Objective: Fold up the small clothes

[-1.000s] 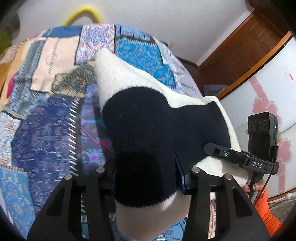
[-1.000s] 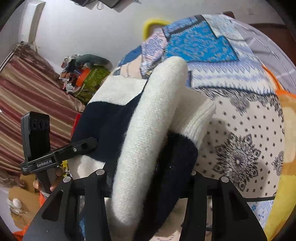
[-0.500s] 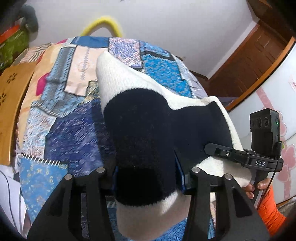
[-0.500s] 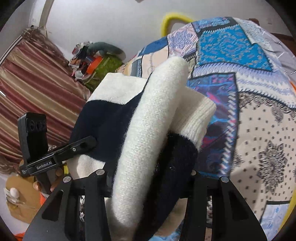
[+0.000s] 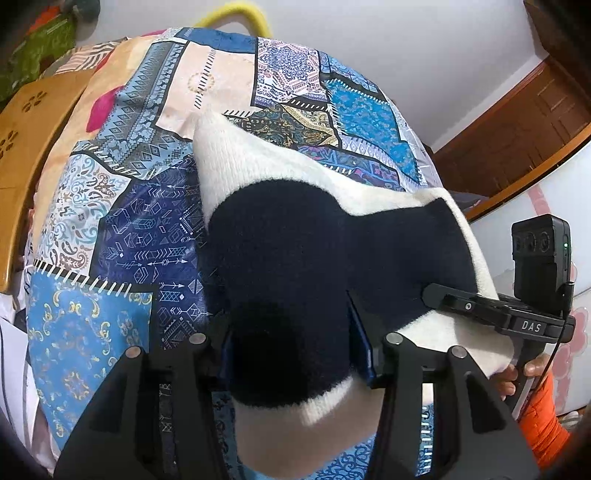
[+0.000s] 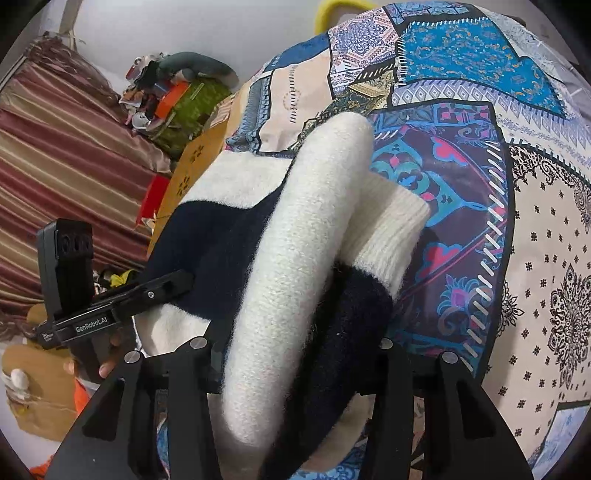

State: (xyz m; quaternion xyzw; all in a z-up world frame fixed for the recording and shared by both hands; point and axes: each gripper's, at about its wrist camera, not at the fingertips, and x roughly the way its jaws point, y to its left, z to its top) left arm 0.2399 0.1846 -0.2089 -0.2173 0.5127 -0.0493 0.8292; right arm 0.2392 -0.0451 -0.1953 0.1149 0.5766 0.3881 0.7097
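— Two grippers, one garment: what do the fingers show?

— Left gripper: its jaws are opening at this moment, with a thick navy fold of the knit sweater bunched between them; the blue pads still touch the wool on both sides. Right gripper: its fingers pinch a rolled bundle of the same sweater, a cream band on the left, navy wool on the right, filling the whole gap.

— Where is the sweater itself?

— Held up between the two tools, above the patchwork bedspread. Cream and navy bands run across it; a ribbed cream cuff juts out to the right in the right wrist view, over the bedspread. Whether the far cream edge touches the cloth cannot be told.

— And around them?

— Each camera catches the other tool: seen from the left wrist, the right gripper enters at the right edge, its tip against the navy band, held by a hand with an orange sleeve. Seen from the right wrist, the left gripper comes in from the left. A striped curtain hangs at the left; wooden panelling stands beyond the bed, and a yellow hoop shows at the white wall.
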